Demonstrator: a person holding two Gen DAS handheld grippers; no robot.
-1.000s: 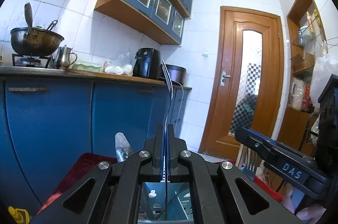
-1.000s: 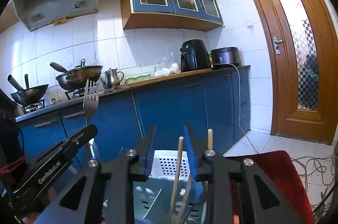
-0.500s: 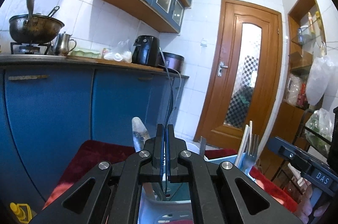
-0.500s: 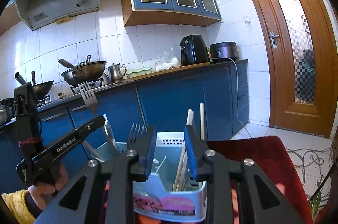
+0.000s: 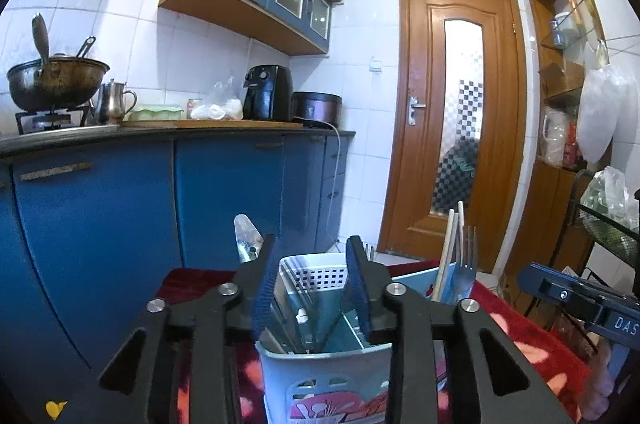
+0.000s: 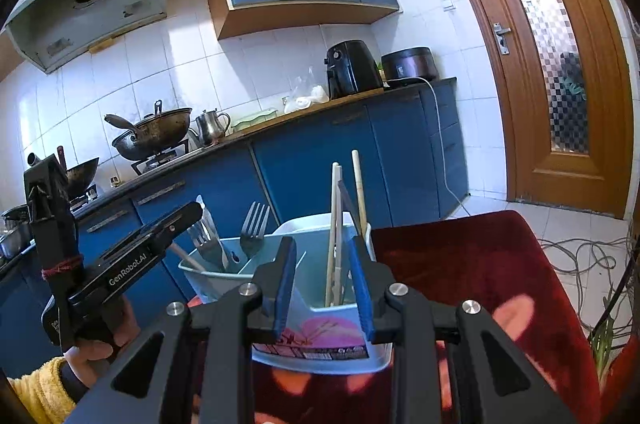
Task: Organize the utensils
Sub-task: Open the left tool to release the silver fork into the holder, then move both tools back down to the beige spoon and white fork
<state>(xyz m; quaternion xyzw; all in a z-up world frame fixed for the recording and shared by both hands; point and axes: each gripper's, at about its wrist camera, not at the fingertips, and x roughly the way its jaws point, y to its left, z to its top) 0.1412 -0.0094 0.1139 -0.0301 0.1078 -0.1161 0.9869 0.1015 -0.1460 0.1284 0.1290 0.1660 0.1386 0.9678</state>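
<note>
A pale blue plastic utensil holder [image 5: 320, 380] stands on a red cloth, also in the right wrist view [image 6: 320, 336]. It holds forks [image 6: 254, 224], chopsticks [image 6: 334, 220] and a knife [image 5: 246, 236]. A fork [image 5: 466, 260] and chopsticks [image 5: 450, 248] stand at its right side. My left gripper [image 5: 310, 284] is open and empty right above the holder; it also shows in the right wrist view [image 6: 172, 224]. My right gripper [image 6: 324, 280] is open and empty, its jaws either side of the chopsticks without touching them.
The red patterned cloth [image 6: 460, 264] covers the surface under the holder. Blue cabinets [image 5: 220, 191] and a counter with woks, kettle and air fryer [image 5: 266, 91] run behind. A wooden door [image 5: 456, 111] is at the right. Cables [image 6: 580, 256] lie on the floor.
My left gripper lowered toward the holder and opened, letting go of the fork it held; the fork now stands in the holder. The right gripper tilted down over the holder.
</note>
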